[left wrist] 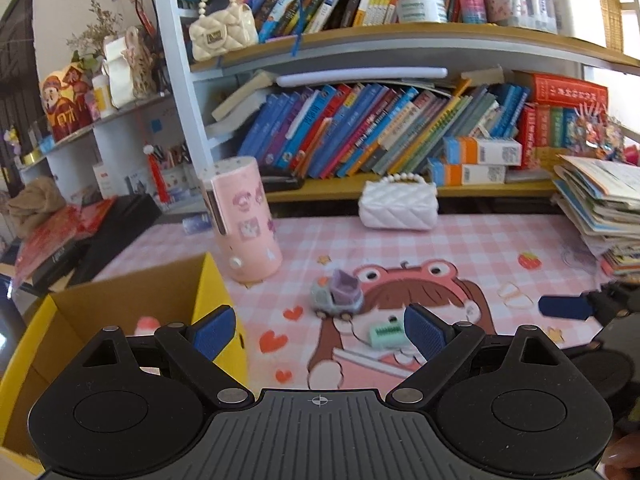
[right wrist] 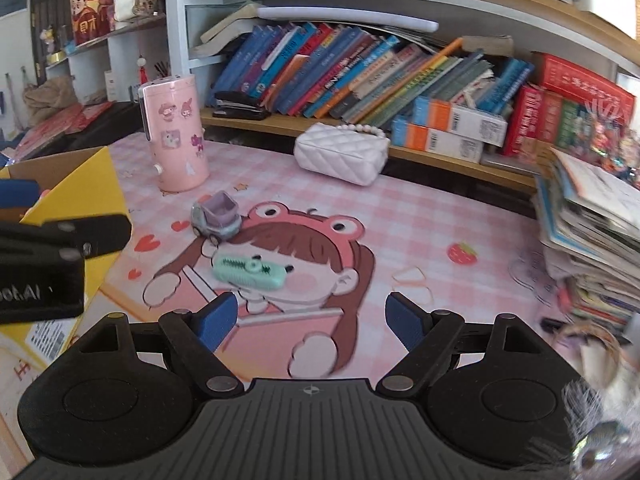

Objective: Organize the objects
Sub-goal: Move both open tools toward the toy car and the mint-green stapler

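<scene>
A small grey and purple toy truck stands on the pink checked desk mat. Close in front of it lies a mint green crocodile-shaped toy. A yellow cardboard box stands open at the left, with something pink and white inside. My left gripper is open and empty, near the box's right wall. My right gripper is open and empty, just short of the crocodile toy.
A pink sticker-covered cylinder stands behind the box. A white quilted purse lies at the back by the low shelf of books. A tall stack of books and papers fills the right edge. Black cases lie at the far left.
</scene>
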`<state>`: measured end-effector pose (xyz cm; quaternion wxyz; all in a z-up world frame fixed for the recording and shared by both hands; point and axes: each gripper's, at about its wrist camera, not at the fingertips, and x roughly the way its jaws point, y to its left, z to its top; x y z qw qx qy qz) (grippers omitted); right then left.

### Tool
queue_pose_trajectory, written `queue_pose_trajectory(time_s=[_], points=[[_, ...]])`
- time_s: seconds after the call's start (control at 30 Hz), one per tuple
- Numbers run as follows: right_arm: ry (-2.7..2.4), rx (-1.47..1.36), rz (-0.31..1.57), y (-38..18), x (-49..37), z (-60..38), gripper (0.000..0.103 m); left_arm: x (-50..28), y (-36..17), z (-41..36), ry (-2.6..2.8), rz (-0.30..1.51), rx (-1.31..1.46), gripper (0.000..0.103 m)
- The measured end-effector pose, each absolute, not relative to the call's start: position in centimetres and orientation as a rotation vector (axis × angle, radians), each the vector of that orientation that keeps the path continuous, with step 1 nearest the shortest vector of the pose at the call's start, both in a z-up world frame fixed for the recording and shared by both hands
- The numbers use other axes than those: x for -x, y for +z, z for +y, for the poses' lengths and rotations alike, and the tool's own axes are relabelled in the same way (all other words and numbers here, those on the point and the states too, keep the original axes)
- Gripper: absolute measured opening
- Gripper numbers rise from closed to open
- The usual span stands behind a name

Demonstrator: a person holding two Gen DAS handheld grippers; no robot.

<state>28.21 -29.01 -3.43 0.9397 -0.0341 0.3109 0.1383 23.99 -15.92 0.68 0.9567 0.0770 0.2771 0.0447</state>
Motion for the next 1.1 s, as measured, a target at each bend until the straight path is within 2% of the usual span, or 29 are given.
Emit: queue_pose_trajectory(time_s=[0.63,0.73,0.83,1.1], points=[[0.278,0.010,0.687,-8.8,-35.3,-22.6,0.078,-25.6,1.5,-13.5,0.208,0.579,-0.117,0.093],[0.265,0.004,0.708,-9.6,-36.0,-22.1,0.075,-26.0,1.5,-13.4,0.215,0.584,-0.116,0.093],[0.265,0.021,0.676,-9.9,-36.0,-22.1,0.068,-26.2,1.5,-13.4,0.213,0.584,-0.112,0.093],[0.281,-0.009,0.594,-7.1,-33.7,-27.2,0.068,-28.2,1.0,-14.4,0.158,0.606,-0.064,0.093]])
